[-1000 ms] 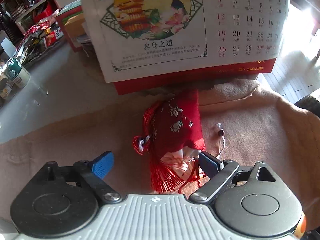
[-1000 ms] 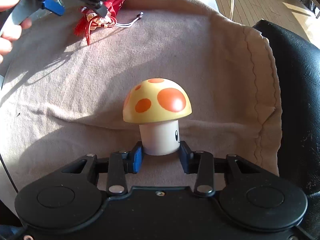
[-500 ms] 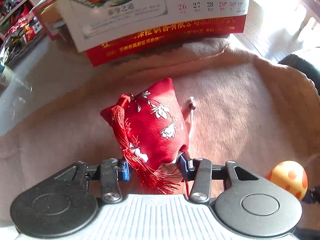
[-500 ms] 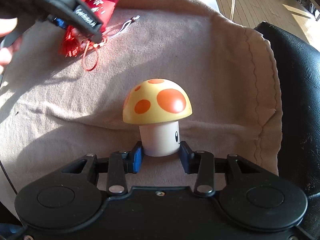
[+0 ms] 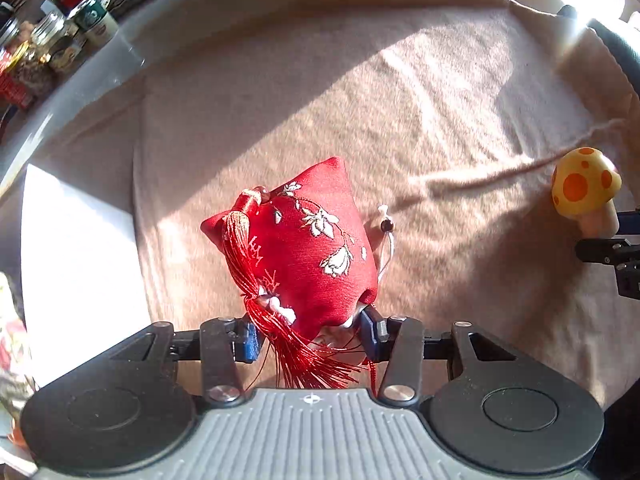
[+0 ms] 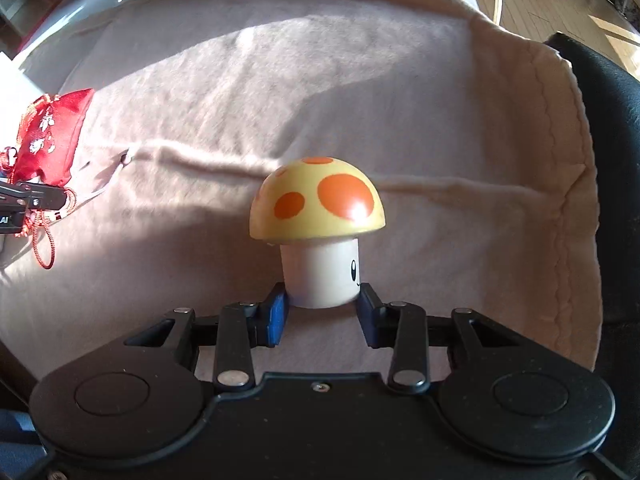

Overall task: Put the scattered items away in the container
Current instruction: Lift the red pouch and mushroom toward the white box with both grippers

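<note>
My left gripper (image 5: pixel 310 338) is shut on the gathered neck of a red embroidered pouch (image 5: pixel 304 248) with red tassels, held above the beige cloth. The pouch also shows at the left edge of the right wrist view (image 6: pixel 50 136). My right gripper (image 6: pixel 322 314) is shut on the white stem of a yellow mushroom toy (image 6: pixel 320 220) with orange spots, held upright. The mushroom also shows at the right edge of the left wrist view (image 5: pixel 584 190). No container is clearly in view.
A beige cloth (image 6: pixel 360 80) covers the surface. A white sheet or box edge (image 5: pixel 76 248) lies at the left. Jars and packets (image 5: pixel 52 44) stand at the far left. A black chair (image 6: pixel 612 140) is at the right.
My left gripper closed on the pouch, lifted it and carried it back from the calendar toward the left. My right gripper kept hold of the mushroom and moved slightly.
</note>
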`<action>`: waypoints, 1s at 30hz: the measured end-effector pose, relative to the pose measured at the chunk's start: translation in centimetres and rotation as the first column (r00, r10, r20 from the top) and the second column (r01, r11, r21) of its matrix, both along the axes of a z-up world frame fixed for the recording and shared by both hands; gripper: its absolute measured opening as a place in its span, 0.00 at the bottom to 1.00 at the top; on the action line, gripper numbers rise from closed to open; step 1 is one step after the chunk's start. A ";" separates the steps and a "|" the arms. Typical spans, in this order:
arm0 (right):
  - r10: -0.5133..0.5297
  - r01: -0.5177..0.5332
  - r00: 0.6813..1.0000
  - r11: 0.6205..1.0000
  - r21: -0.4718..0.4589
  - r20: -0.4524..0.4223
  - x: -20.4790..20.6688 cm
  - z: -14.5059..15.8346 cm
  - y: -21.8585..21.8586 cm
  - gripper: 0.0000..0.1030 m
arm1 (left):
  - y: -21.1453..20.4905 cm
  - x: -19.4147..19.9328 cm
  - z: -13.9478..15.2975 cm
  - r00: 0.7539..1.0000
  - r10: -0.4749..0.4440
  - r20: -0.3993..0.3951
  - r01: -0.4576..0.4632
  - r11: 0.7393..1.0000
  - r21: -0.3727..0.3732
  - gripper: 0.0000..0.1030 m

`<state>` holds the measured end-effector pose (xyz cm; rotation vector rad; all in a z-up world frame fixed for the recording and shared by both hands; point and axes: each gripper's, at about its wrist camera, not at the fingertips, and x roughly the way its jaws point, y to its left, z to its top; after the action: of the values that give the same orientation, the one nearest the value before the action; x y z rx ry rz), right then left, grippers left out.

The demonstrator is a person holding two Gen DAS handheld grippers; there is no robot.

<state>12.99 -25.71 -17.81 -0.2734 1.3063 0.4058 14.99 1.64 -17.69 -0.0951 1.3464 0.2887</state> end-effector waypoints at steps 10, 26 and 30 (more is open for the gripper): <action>0.119 -0.118 0.993 0.992 -0.046 0.019 -4.2 -0.5 3.9 0.39 | -1.1 -5.5 -1.6 0.999 0.053 -0.001 -0.053 0.999 -0.011 0.48; 0.094 -0.089 0.993 0.994 -0.066 0.066 -3.2 0.3 4.7 0.67 | -1.1 -6.6 -2.7 0.997 0.068 0.030 -0.066 0.996 -0.064 0.51; 0.106 -0.104 0.993 0.993 -0.059 0.048 -2.8 0.1 5.2 0.49 | -1.3 -6.6 -2.7 0.998 0.064 0.024 -0.062 0.996 -0.062 0.50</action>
<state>10.21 -20.53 -17.66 -0.3986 1.2582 0.4488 8.37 0.32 -20.41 -0.1919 1.3279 0.2985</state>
